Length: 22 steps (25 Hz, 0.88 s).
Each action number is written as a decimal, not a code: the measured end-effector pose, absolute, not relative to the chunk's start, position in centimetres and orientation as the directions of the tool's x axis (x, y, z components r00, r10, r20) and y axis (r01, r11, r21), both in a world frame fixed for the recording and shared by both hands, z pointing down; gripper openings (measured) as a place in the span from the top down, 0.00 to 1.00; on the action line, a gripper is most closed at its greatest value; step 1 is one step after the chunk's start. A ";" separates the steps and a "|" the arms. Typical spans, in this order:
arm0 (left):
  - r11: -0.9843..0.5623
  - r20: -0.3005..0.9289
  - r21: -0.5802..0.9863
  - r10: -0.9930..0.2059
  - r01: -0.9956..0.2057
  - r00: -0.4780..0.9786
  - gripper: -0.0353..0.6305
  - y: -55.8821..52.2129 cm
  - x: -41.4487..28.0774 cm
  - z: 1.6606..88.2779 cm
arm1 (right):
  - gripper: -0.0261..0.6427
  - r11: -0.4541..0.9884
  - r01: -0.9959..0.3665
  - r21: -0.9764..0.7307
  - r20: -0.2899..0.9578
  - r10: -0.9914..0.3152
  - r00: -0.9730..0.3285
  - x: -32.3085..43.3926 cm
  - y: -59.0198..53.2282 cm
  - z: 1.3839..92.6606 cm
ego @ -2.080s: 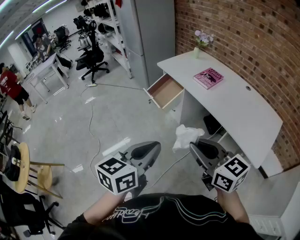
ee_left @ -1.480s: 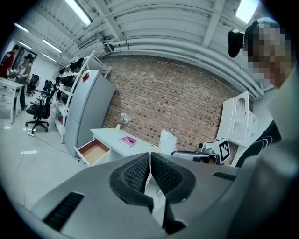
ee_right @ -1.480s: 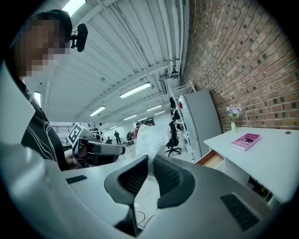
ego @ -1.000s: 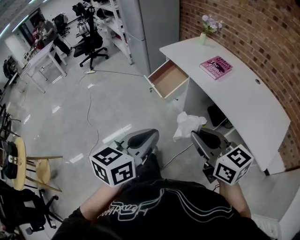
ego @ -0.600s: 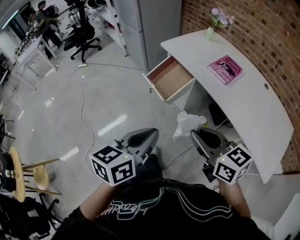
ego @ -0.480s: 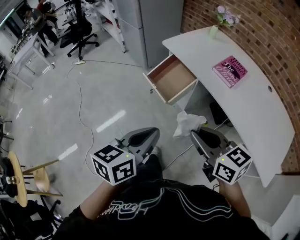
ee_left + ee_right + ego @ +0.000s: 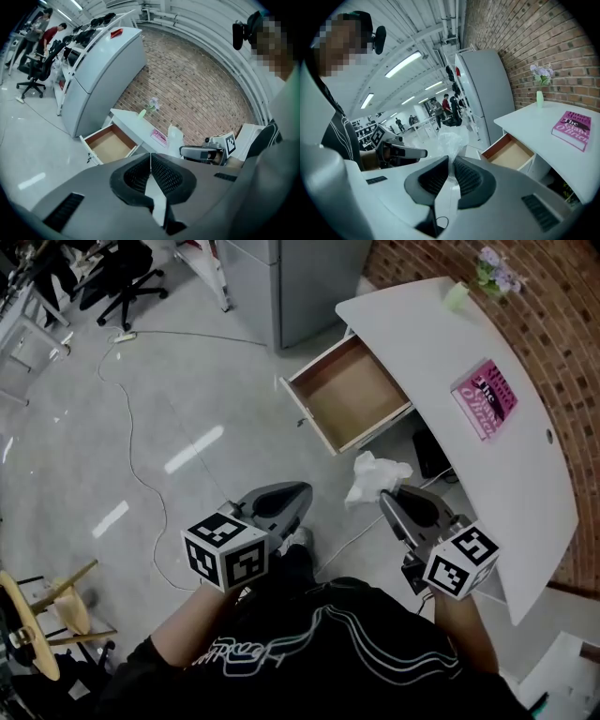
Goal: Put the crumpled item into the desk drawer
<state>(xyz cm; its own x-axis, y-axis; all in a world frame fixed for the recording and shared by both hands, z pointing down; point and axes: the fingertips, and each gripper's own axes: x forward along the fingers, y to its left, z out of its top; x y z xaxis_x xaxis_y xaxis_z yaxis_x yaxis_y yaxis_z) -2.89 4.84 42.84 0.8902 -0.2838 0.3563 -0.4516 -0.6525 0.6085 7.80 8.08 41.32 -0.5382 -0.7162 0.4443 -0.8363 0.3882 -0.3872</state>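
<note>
My right gripper (image 7: 385, 496) (image 7: 449, 163) is shut on a crumpled white plastic item (image 7: 373, 476) (image 7: 450, 142), which sticks up from between its jaws. The item hangs in the air just short of the open desk drawer (image 7: 349, 392) (image 7: 510, 153) (image 7: 108, 144), whose brown inside shows nothing in it. The drawer juts from the left end of the white desk (image 7: 469, 352). My left gripper (image 7: 302, 494) (image 7: 150, 156) is shut with nothing between its jaws, and it hovers over the floor to the left of the right one.
A pink book (image 7: 485, 398) (image 7: 573, 129) and a small vase of flowers (image 7: 487, 268) (image 7: 540, 80) sit on the desk against the brick wall. A grey cabinet (image 7: 286, 277) stands beyond the drawer. A cable (image 7: 131, 456) runs across the floor. Office chairs and people are far off.
The head view has moved closer to the desk, so the drawer now lies nearer and more directly ahead. Both grippers keep the same pose, and the right one still holds the item.
</note>
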 end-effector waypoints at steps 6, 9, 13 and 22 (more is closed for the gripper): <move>-0.604 0.374 0.650 -0.273 -0.460 0.886 0.91 1.6 -3.0 46.4 | 0.87 0.355 -0.860 -0.367 0.499 -0.705 -0.504 8.4 3.9 43.2; -0.602 0.374 0.647 -0.286 -0.469 0.882 0.91 0.1 -2.8 46.8 | 0.87 0.348 -0.866 -0.360 0.515 -0.700 -0.495 9.0 2.1 44.1; -0.605 0.371 0.637 -0.303 -0.478 0.878 0.91 -1.7 -2.7 46.4 | 0.87 0.351 -0.876 -0.332 0.532 -0.697 -0.481 9.7 -0.6 44.9; -0.560 0.406 0.632 -0.351 -0.536 0.844 0.91 -7.5 -1.6 47.1 | 0.87 0.371 -0.881 -0.292 0.561 -0.680 -0.472 11.6 -8.1 47.3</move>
